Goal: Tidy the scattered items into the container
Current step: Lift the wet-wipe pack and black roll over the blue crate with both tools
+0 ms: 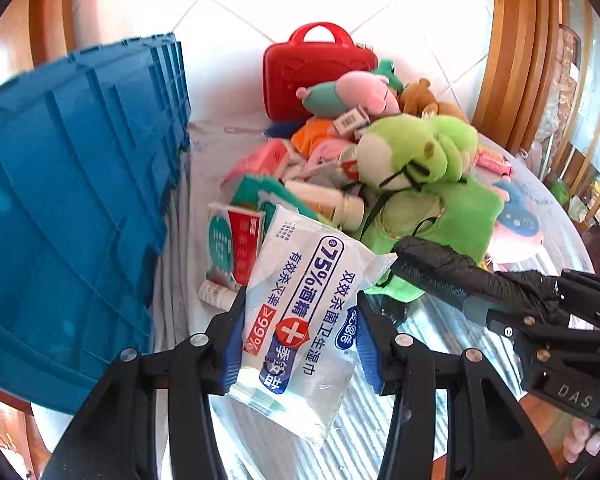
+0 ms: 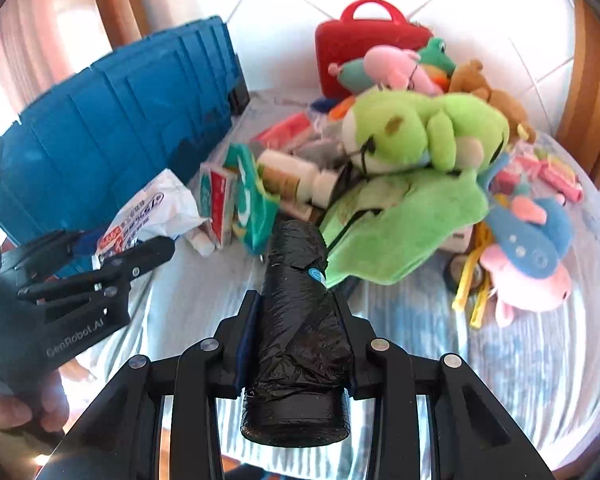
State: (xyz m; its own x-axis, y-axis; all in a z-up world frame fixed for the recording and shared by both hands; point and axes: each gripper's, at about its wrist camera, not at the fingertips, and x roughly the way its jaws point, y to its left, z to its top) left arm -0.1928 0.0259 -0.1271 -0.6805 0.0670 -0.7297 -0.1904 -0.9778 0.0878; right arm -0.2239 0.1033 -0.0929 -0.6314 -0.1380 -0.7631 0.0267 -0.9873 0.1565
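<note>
Left gripper (image 1: 298, 336) clamped on wet wipes pack (image 1: 300, 320), lifted over near table edge, just right of blue container (image 1: 72, 208). Container at left, ribbed side facing. Right gripper (image 2: 296, 348) clamped on black bag roll (image 2: 296, 328), roll tip touching green frog plush (image 2: 415, 148) cloth. Pile centre-far: medicine boxes (image 2: 216, 204), white bottle (image 2: 292, 180), red case (image 2: 363, 52), pink pig plush (image 2: 395, 68). Blue-pink plush (image 2: 527, 248) at right.

Pale striped tablecloth (image 2: 479, 360) spread over a round table. Beyond its far edge, white tiled floor (image 2: 479, 0) with diagonal grout lines. Curved wooden chair backs (image 1: 511, 60) close around the rim, one to the right, another (image 1: 48, 20) far left.
</note>
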